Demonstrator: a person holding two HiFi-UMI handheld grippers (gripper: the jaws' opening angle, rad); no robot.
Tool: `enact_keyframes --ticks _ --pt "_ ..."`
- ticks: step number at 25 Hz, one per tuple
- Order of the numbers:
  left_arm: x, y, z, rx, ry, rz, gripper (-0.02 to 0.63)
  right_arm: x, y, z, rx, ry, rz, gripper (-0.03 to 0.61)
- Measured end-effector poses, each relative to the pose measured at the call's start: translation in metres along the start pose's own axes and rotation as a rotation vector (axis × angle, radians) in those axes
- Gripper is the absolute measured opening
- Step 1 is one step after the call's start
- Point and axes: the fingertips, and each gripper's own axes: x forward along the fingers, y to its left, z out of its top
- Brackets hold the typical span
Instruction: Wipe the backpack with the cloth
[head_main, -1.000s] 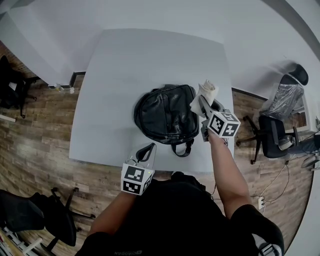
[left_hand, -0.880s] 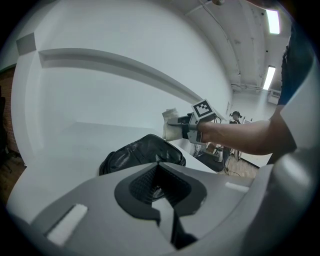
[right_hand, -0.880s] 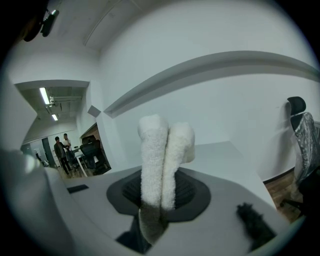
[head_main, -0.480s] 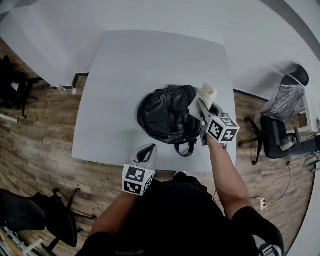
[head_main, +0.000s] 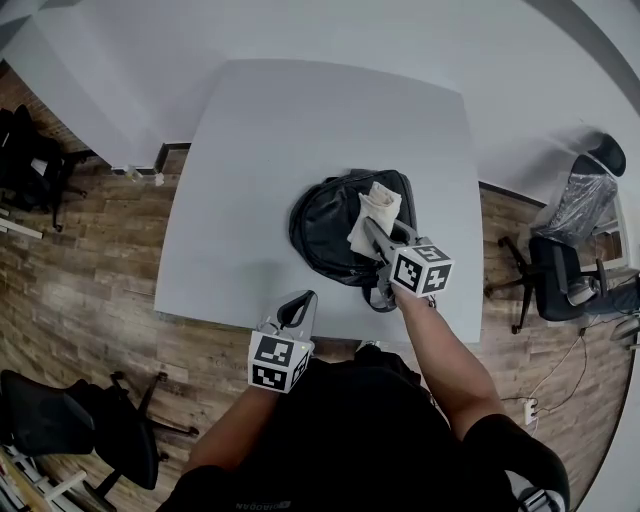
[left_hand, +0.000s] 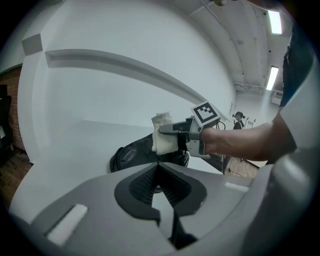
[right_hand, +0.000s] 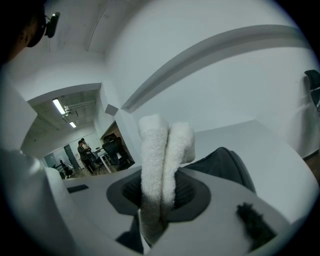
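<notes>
Two jaws of the right gripper (head_main: 378, 238) clamp the folded white cloth (head_main: 376, 208) above the black backpack (head_main: 330, 225), which lies flat with its strap loop toward the person. The right arm reaches forward. The left gripper (head_main: 293, 310), jaws together and empty, hovers at the near edge of the white table (head_main: 260, 150). Wood floor (head_main: 90, 260) and office chairs (head_main: 555, 280) surround it.

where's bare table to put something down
Bare: the far half of the table beyond the backpack, and the strip between the backpack and the table's left edge. Crowded: the near right, where the right gripper holds the cloth over the backpack; the left gripper hangs at the near edge.
</notes>
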Motion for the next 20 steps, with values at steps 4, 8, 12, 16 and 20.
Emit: enact_keyframes --ticks 4,8,12,16,20 --pt "-0.009 0.006 -0.003 -0.011 -0.003 0.022 0.006 0.02 0.031 -0.017 0.007 0.036 0.065 0.094" --pt "-0.023 0.018 -0.01 -0.028 0.0 0.051 0.006 0.043 0.064 -0.035 0.013 0.077 0.123 0.094" --pt "-0.034 0.027 -0.018 -0.051 0.007 0.086 0.006 0.057 0.082 -0.049 0.023 0.114 0.165 0.094" --pt "-0.049 0.04 -0.029 -0.069 0.015 0.115 0.006 0.07 0.096 -0.062 0.03 0.133 0.182 0.094" --pt "-0.063 0.051 -0.033 -0.079 0.015 0.138 0.006 0.077 0.106 -0.07 0.039 0.147 0.19 0.094"
